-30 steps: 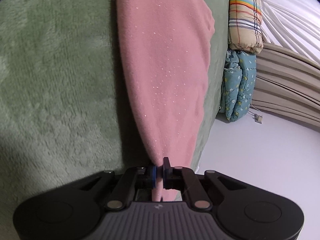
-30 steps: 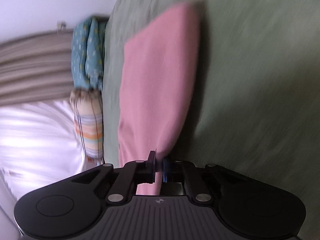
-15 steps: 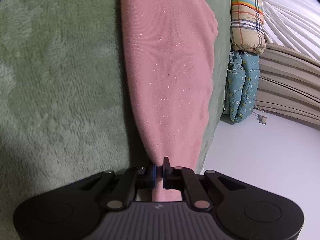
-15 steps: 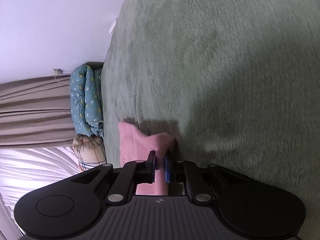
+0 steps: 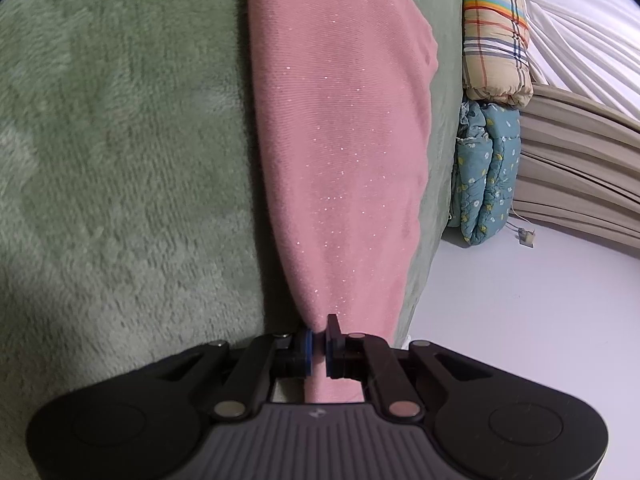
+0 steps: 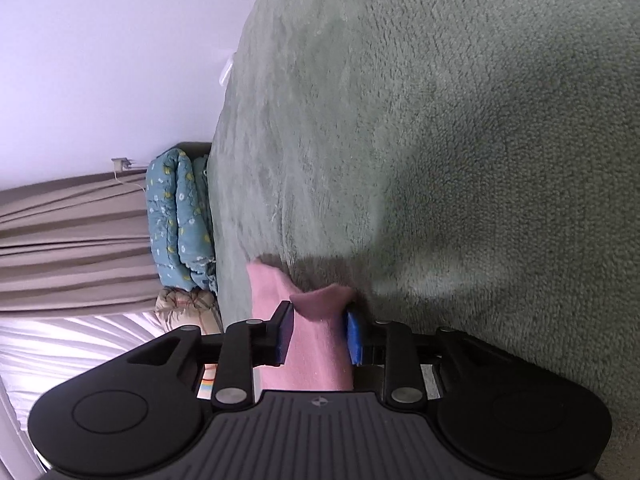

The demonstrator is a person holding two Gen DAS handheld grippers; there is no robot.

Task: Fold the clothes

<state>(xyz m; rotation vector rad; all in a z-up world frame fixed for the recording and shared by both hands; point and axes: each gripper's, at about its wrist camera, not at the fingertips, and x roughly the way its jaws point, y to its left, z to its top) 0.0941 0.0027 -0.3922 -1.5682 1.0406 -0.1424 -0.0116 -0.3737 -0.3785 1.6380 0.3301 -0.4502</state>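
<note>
Nearest in, the left gripper [image 5: 318,346] is clamped on a corner of the pink garment [image 5: 344,152], which stretches away over the green fleece blanket [image 5: 120,160]. The right gripper [image 6: 318,338] has its jaws spread, a pink edge lying loose between them. Looks like a fold being laid down; next, the left should let go. Farther off sit folded quilts [image 5: 486,172]. No readable writing anywhere.

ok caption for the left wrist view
Left tongs pinch a pink garment draped over the green fleece blanket.

Bedroom: green fleece blanket [image 5: 120,160], folded quilts [image 5: 486,172], curtains [image 5: 580,168].
</note>
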